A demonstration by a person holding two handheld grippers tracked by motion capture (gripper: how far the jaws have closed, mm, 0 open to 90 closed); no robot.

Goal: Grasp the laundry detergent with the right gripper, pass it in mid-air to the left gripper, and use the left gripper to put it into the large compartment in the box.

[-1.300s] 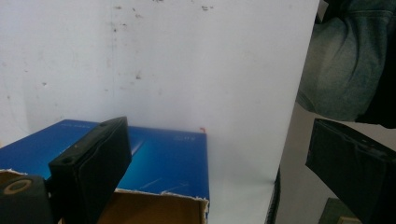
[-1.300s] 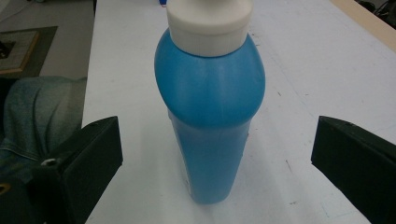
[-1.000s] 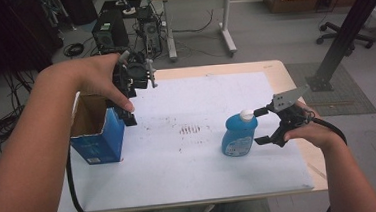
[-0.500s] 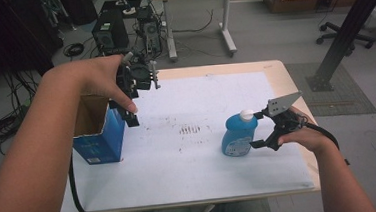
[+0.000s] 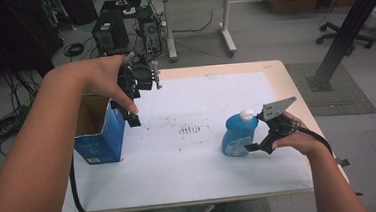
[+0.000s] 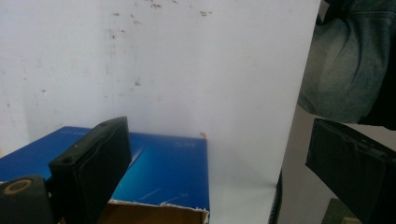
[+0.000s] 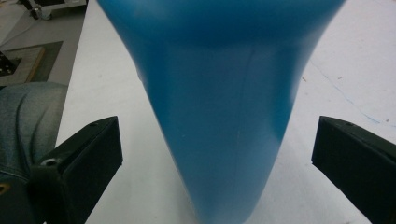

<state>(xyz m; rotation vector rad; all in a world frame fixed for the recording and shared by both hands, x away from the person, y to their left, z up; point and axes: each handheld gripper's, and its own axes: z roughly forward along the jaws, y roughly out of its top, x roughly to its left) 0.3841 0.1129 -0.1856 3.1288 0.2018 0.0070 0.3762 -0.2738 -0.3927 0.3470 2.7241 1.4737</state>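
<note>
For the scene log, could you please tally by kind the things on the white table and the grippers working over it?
Blue bottle: 1
Open blue box: 1
Grippers, left gripper and right gripper, both with jaws open: 2
Total: 4

Centre of table (image 5: 199, 155): bare white sheet between blue carton (image 5: 101, 142) and blue bottle (image 5: 239, 135); open passage.
Left side: carton stands upright, top open, directly under left gripper (image 5: 134, 97).
Right side: bottle stands between wide-spread jaws of right gripper (image 5: 259, 131).
</note>
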